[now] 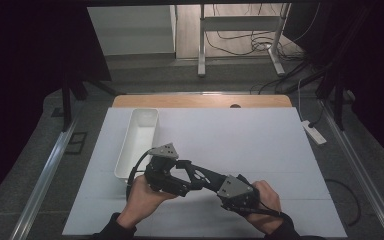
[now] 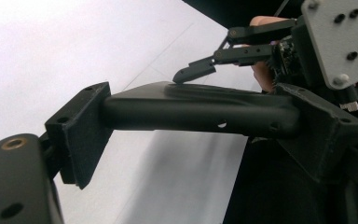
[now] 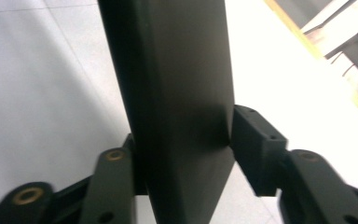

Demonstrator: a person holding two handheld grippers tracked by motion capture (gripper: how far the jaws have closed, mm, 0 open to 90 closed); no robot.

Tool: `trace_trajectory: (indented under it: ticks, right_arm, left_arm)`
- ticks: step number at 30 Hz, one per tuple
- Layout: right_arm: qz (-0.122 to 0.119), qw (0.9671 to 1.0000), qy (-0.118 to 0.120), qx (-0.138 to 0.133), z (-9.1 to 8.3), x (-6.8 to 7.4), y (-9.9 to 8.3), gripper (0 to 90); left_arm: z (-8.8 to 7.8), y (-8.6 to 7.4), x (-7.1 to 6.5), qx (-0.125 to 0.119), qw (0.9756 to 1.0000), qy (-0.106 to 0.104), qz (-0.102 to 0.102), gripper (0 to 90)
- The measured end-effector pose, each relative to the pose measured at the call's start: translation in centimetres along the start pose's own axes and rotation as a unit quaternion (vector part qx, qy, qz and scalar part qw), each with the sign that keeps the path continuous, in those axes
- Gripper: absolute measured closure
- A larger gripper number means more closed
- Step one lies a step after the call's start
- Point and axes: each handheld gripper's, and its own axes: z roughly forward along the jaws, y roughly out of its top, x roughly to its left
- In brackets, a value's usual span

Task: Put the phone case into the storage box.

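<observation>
A long black object (image 1: 203,176), flat on one side and rounded along its edge, hangs low over the white mat (image 1: 240,140) near the front. My left gripper (image 1: 182,176) is shut on it; in the left gripper view the black object (image 2: 200,109) spans between the two pads (image 2: 81,135). My right gripper (image 1: 220,184) grips the same piece from the right. In the right gripper view the black object (image 3: 177,93) rises as a dark slab clamped between the pads (image 3: 256,156). The right gripper (image 2: 200,70) also appears at the upper right of the left gripper view.
A long white empty tray (image 1: 137,142) lies on the mat just left of and beyond the left hand. The wooden table edge (image 1: 200,101) runs along the back. A white power strip (image 1: 312,132) and cables lie on the floor to the right.
</observation>
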Motion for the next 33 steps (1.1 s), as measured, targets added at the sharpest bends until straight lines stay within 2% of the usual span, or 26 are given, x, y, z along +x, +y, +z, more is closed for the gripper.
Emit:
trace_trajectory:
  ticks: [3, 7, 15, 16, 22, 26, 28, 30, 33]
  right_arm:
    - [-0.009, 0.9999, -0.012, -0.005, -0.06, 0.13, 0.00, 61.3]
    - [-0.023, 0.9996, -0.016, -0.004, -0.03, 0.24, -0.06, 65.1]
    - [-0.037, 0.9990, -0.023, -0.009, -0.15, 0.40, -0.07, 78.6]
    - [-0.040, 0.9988, -0.026, -0.009, -0.19, 0.37, -0.11, 82.8]
    - [-0.048, 0.9984, -0.029, -0.011, -0.27, 0.57, -0.12, 84.3]
    - [-0.048, 0.9988, -0.012, -0.008, -0.37, 0.57, -0.12, 84.7]
    - [-0.042, 0.9991, 0.005, 0.000, -0.26, 0.65, -0.13, 84.7]
    - [-0.022, 0.9994, 0.027, 0.004, -0.20, 0.34, -0.21, 84.7]
    - [0.007, 0.9986, 0.053, 0.004, -0.24, -0.22, -0.35, 84.6]
  left_arm:
    - [0.00, 0.14, 0.05, -0.002, 1.0000, 0.002, -0.001, 15.3]
    - [0.04, 0.23, -0.05, -0.003, 0.9999, 0.012, 0.002, 15.2]
    - [-0.16, 0.21, -0.04, -0.022, 0.9996, 0.009, -0.016, 14.4]
    - [-0.19, 0.20, -0.04, -0.024, 0.9995, 0.008, -0.019, 14.2]
    - [-0.14, 0.10, 0.32, -0.034, 0.9987, -0.005, -0.037, 13.4]
    - [-0.15, 0.06, 0.22, -0.036, 0.9987, 0.007, -0.034, 9.3]
    - [-0.19, 0.01, 0.12, -0.036, 0.9990, 0.014, -0.022, 5.3]
    - [-0.25, -0.15, 0.02, -0.031, 0.9991, 0.028, -0.005, 3.4]
    - [-0.37, -0.48, 0.02, -0.030, 0.9988, 0.037, 0.008, 2.5]
